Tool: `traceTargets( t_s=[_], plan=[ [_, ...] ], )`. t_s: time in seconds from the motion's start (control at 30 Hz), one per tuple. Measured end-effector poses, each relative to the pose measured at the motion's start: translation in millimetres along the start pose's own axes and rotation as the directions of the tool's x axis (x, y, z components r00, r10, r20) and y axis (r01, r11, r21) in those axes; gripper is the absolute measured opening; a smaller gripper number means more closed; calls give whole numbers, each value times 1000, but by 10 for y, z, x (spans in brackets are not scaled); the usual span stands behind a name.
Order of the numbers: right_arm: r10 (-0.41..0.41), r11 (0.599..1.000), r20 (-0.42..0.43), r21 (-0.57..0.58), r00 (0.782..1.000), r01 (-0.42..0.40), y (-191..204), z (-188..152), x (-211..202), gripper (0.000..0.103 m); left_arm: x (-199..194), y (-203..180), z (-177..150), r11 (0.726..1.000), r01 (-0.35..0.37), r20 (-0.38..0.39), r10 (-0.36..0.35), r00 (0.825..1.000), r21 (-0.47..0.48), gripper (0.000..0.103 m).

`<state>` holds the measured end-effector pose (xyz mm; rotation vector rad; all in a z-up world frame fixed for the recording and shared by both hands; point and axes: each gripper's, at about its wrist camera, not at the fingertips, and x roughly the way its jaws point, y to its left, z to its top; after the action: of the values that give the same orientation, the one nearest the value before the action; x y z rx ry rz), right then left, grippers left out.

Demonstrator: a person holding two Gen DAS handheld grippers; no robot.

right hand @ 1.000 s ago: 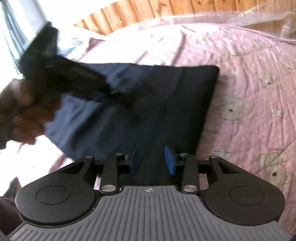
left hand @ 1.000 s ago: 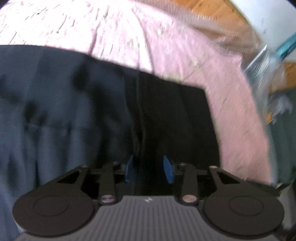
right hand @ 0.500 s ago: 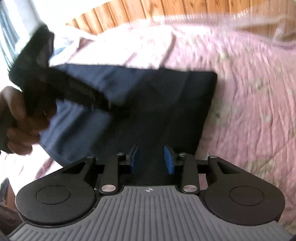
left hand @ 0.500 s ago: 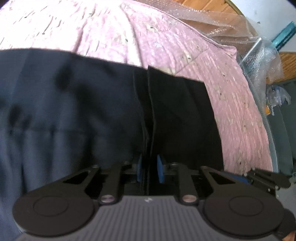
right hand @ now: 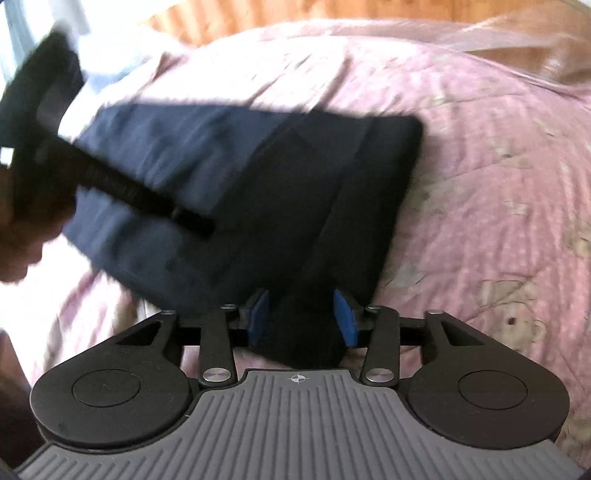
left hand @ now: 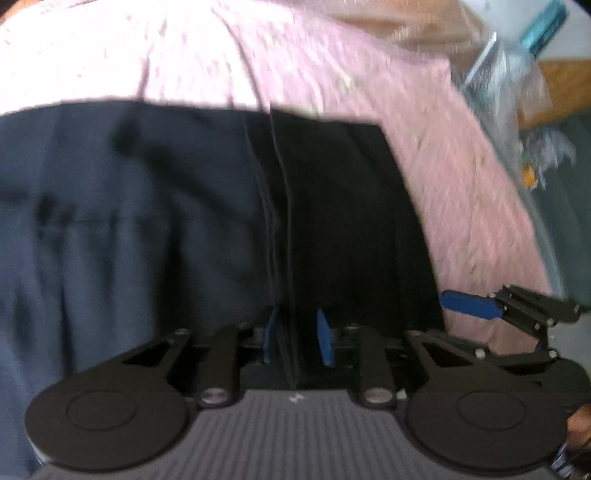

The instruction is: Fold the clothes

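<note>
A dark navy garment [left hand: 147, 221] lies folded flat on a pink quilt [left hand: 443, 147], and an upright fold edge runs down its middle. My left gripper [left hand: 297, 339] straddles that edge, its blue pads a little apart on either side. In the right wrist view the same garment [right hand: 258, 166] spreads to the left, and its near corner bunches between the widely spread pads of my right gripper [right hand: 301, 319]. Blurred over the garment's left part, the left gripper [right hand: 129, 188] is held by a hand [right hand: 22, 229]. One blue finger of the right gripper [left hand: 469, 304] shows at the garment's right edge.
The pink quilt [right hand: 480, 184] carries a bear print [right hand: 513, 314] and stretches bare to the right of the garment. Wooden panelling [right hand: 258, 18] runs behind the bed. Clear plastic wrapping [left hand: 517, 74] lies at the bed's far right edge.
The left pads closed in on the fold edge half a second ago and have parted slightly since. The right pads have spread wider around the garment's corner. Both views are motion-blurred.
</note>
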<state>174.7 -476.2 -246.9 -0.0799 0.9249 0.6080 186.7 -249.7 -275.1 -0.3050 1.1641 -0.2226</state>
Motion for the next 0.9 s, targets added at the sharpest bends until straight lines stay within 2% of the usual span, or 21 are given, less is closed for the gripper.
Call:
traceTargets(
  t_s=[0.03, 0.07, 0.1, 0.17, 0.2, 0.3, 0.37, 0.43, 0.47, 0.5, 0.53, 0.57, 0.6, 0.67, 0.7, 0.77, 0.83, 0.87, 0.9],
  plan=[
    [-14, 999, 26, 33, 1000, 13, -51, 25, -29, 84, -36, -40, 73, 1000, 6, 15, -6, 1000, -2, 46],
    [-11, 999, 20, 53, 1000, 10, -83, 28, -17, 83, -64, -86, 153, 1000, 14, 27, -14, 1000, -4, 60],
    [5, 998, -8, 63, 1000, -5, -100, 15, 23, 55, -56, -171, 258, 999, 32, 31, -32, 999, 5, 67],
    [12, 999, -42, 41, 999, -10, -65, 11, 54, 13, -21, -364, 482, 997, 73, 31, -74, 997, 29, 69],
    [-16, 1000, -32, -20, 999, 16, 37, 34, 7, 6, 28, -482, 579, 994, 87, 17, -88, 996, 59, 72],
    [-119, 962, 18, -246, 993, 119, 439, 79, -151, 4, 218, -858, 798, 979, 107, -45, -101, 994, 176, 78],
    [-158, 913, 58, -372, 986, 168, 714, 87, -238, 4, 419, -997, 850, 963, 83, -128, -52, 990, 256, 80],
    [-122, 917, 96, -371, 988, 149, 824, 98, -340, 4, 550, -986, 819, 957, 27, -172, 25, 985, 288, 73],
    [-96, 926, 115, -355, 989, 131, 858, 105, -395, 4, 576, -935, 796, 955, 10, -184, 46, 982, 296, 35],
    [-69, 934, 134, -340, 989, 112, 891, 111, -449, 4, 543, -834, 766, 956, 0, -188, 57, 981, 292, 11],
    [-44, 941, 153, -325, 987, 92, 925, 118, -503, 4, 446, -697, 760, 966, 13, -177, 34, 984, 259, 9],
    [-18, 948, 173, -310, 985, 72, 959, 124, -557, 12, 282, -519, 761, 978, 46, -150, -15, 989, 203, 9],
    [7, 954, 193, -295, 981, 52, 992, 130, -611, 30, 103, -329, 762, 986, 85, -117, -68, 991, 144, 9],
    [56, 964, 234, -267, 971, 9, 1059, 143, -719, 51, -284, 172, 703, 989, 148, -45, -147, 988, 27, 9],
    [79, 967, 255, -254, 964, -13, 1093, 150, -773, 53, -391, 458, 656, 986, 165, -25, -165, 986, -21, 10],
    [151, 981, 269, -157, 951, -111, 1071, 209, -827, 53, -444, 1017, 555, 974, 194, 0, -195, 981, -116, 10],
    [217, 976, 220, -60, 951, -208, 1054, 243, -607, 51, -281, 1507, 454, 952, 223, 8, -226, 974, -210, 11],
    [250, 968, 190, -11, 950, -252, 1049, 256, -462, 46, -180, 1654, 430, 949, 218, -6, -225, 974, -226, 11],
    [265, 962, 146, 25, 953, -272, 1059, 243, -298, 34, -103, 1738, 405, 952, 206, -24, -216, 976, -226, 15]
  ],
)
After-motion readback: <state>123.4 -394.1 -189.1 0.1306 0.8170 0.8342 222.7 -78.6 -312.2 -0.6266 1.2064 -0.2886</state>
